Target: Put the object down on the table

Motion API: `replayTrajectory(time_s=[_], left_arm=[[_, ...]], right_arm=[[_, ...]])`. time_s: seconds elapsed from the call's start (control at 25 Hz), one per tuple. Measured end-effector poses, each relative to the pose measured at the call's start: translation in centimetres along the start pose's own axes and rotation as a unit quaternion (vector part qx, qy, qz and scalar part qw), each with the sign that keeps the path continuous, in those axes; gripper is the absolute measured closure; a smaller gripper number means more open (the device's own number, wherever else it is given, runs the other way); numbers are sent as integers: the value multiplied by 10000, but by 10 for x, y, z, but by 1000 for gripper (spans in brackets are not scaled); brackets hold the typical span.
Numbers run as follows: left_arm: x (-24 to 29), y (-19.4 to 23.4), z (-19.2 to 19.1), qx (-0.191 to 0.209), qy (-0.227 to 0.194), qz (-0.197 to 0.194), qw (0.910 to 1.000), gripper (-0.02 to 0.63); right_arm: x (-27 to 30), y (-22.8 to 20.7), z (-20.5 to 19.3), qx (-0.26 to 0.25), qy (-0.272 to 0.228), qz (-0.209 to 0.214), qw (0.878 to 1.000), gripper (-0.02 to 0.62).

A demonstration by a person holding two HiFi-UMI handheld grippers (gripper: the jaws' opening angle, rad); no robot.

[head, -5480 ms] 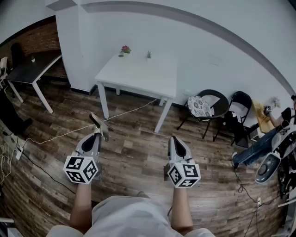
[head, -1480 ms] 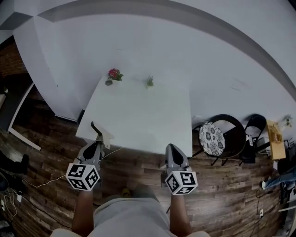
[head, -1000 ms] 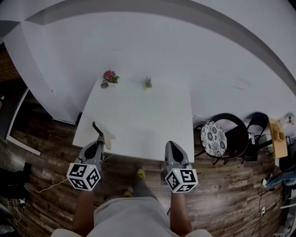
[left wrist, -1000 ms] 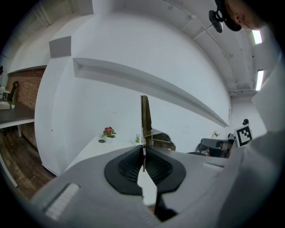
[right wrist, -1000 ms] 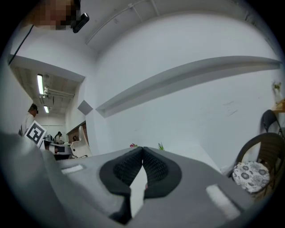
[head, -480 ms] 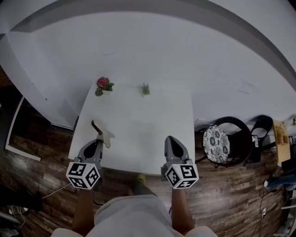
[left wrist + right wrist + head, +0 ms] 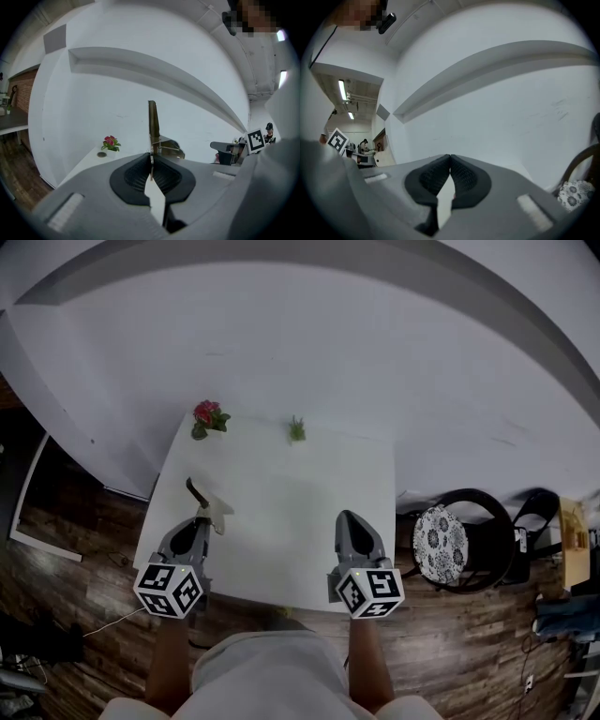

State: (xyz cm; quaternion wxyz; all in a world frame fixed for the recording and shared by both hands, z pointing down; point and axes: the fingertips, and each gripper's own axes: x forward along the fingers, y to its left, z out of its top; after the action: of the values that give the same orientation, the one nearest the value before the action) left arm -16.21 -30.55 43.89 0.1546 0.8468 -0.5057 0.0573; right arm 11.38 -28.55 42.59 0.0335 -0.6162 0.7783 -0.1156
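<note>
Where left gripper (image 7: pixel 151 164) jaws meet, object (image 7: pixel 153 123) stands clamped upright.

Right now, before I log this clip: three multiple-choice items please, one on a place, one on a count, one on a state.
1. Where on the table does the pink flower stand?
A. far left corner
B. near right corner
C. middle

2. How many small plants stand on the table?
A. one
B. two
C. four

3. The left gripper is:
A. open
B. shut on the thin tool
C. shut on nothing

Key: 1 A, the head view shows it at that corner; 2 B, the pink flower plus a green sprig; 3 B, its jaws pinch the tool.
</note>
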Motion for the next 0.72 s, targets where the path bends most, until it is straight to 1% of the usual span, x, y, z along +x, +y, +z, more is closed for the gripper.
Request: replayTrajectory(time_s=[0.48,0.72], left_arm=[[34,-13,-1,46,94,44,9999,598],[46,-15,-5,-34,182,18,9998,598]], right_arm=[[18,-31,-1,114,-21,63,9999,592],[24,-39,-4,154,-11,80,9998,592]])
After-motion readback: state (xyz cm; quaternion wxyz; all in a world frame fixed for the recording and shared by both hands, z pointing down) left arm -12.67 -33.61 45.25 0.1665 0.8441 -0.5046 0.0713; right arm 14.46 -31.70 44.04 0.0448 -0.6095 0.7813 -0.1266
